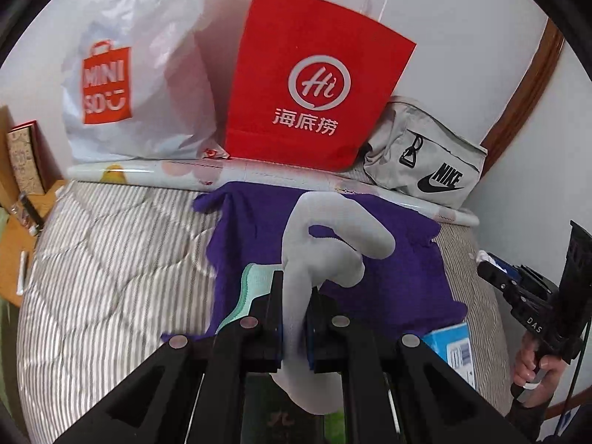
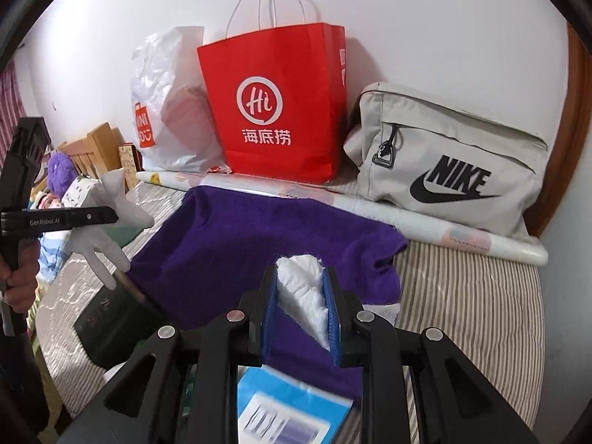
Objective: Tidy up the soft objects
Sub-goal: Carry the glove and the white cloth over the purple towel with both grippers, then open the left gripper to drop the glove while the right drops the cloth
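My left gripper (image 1: pixel 298 288) is shut on a white glove (image 1: pixel 325 244) and holds it above a purple cloth (image 1: pixel 399 281) spread on the striped bed. The same glove hangs from it in the right wrist view (image 2: pixel 100 244). My right gripper (image 2: pixel 299 285) is shut on a crumpled white tissue (image 2: pixel 303 292) over the purple cloth (image 2: pixel 229 251). The right gripper shows at the right edge of the left wrist view (image 1: pixel 525 288). A mint-edged cloth (image 1: pixel 255 288) lies beside the left fingers.
A red paper bag (image 2: pixel 273 103), a white Miniso plastic bag (image 2: pixel 166 111) and a grey Nike pouch (image 2: pixel 451 162) stand along the wall behind a rolled mat (image 2: pixel 407 218). A blue box (image 2: pixel 288 407) and a dark green box (image 2: pixel 111 325) lie on the striped quilt (image 1: pixel 111 259).
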Motion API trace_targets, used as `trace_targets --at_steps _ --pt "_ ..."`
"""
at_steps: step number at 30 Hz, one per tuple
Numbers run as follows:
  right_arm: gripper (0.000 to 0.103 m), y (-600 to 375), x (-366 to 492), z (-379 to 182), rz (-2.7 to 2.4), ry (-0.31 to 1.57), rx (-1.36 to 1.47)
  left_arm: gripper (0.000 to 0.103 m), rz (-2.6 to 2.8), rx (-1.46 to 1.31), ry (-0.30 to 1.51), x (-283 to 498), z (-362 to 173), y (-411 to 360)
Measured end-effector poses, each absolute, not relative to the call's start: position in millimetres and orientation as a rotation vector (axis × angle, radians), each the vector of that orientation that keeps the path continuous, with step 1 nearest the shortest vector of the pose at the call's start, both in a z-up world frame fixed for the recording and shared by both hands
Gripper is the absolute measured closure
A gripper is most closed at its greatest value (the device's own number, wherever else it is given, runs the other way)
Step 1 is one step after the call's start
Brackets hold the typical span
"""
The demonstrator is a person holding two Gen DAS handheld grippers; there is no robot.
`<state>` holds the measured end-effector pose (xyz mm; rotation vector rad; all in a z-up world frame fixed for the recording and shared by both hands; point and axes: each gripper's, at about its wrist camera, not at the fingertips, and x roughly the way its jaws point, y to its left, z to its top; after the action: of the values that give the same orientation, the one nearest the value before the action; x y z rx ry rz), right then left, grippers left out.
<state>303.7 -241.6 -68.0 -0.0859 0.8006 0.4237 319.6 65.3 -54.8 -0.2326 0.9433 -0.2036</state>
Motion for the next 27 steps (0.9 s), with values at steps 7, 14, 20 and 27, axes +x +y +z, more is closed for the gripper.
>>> trace_targets --at_steps 7,14,20,27 --pt "0.079 -234.0 346.0 -90.6 0.435 0.852 -0.092 0.094 -0.231 -0.226 1.014 366.2 -77.7 57.2" --pt "0.079 -224.9 381.1 -122.8 0.424 0.932 -0.141 0.094 -0.243 -0.23 1.084 406.2 -104.1 54.0" --pt "0.079 -224.7 399.2 -148.7 0.409 1.001 -0.164 0.094 -0.254 -0.227 1.133 427.2 -127.1 51.0" --pt "0.078 -222.8 409.4 -161.8 0.411 1.042 -0.168 0.089 -0.236 -0.217 1.183 439.5 -147.3 47.8"
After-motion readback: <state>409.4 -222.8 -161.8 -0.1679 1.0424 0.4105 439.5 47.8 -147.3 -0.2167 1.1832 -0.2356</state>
